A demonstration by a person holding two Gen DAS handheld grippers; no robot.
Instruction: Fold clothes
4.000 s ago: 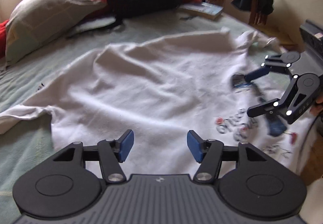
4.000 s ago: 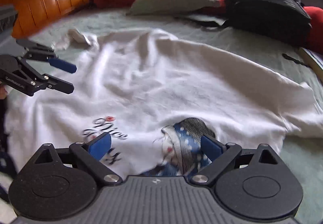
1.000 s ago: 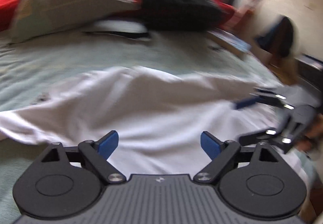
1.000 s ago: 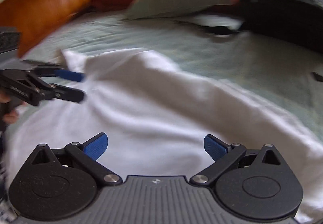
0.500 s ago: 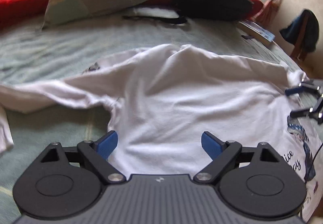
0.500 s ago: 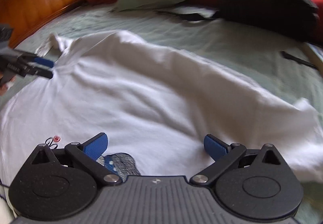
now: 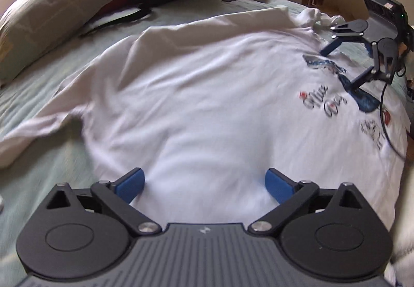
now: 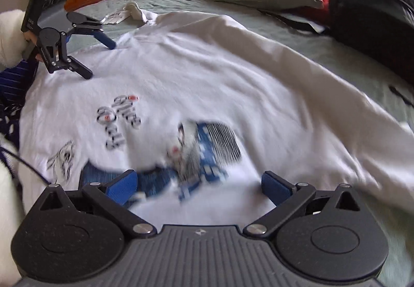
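Two empty grippers, left [image 7: 204, 183] opening, right [image 8: 198, 184] wide, seemingly just above T-shirt [image 7: 207, 95].

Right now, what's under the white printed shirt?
The white printed shirt lies spread on the pale green bedspread, which shows all around it. Whatever else might sit beneath the fabric is covered; nothing bulges through clearly.
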